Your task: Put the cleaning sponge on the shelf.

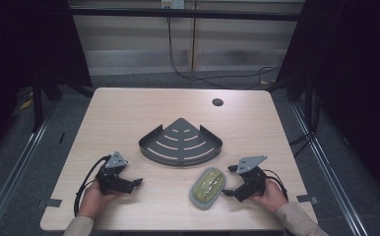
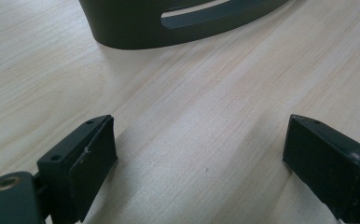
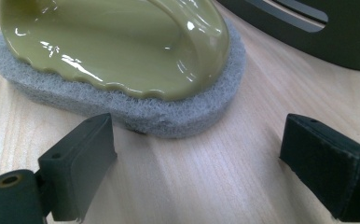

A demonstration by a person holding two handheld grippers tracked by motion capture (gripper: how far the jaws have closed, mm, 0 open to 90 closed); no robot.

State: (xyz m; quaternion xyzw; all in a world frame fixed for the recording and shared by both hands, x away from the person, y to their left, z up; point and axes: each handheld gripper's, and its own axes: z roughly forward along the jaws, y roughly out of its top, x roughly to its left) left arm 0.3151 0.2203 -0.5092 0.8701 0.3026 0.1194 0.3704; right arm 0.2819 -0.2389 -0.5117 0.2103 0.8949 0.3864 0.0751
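Not yet grasped: scrubbing pad (image 1: 207, 187) lies lower centre, below the corner shelf (image 1: 180, 142). Right gripper (image 1: 230, 180) and left gripper (image 1: 138, 182) jaws wide, empty.

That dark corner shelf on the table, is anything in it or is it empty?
Empty. In the high view the corner shelf shows only its bare slotted floor; the scrubbing sponge lies on the table beside it, outside its rim.

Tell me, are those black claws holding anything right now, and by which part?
Nothing is held. The left gripper is open over bare table. The right gripper is open too, with the scrubbing sponge just beyond its jaws, not between them.
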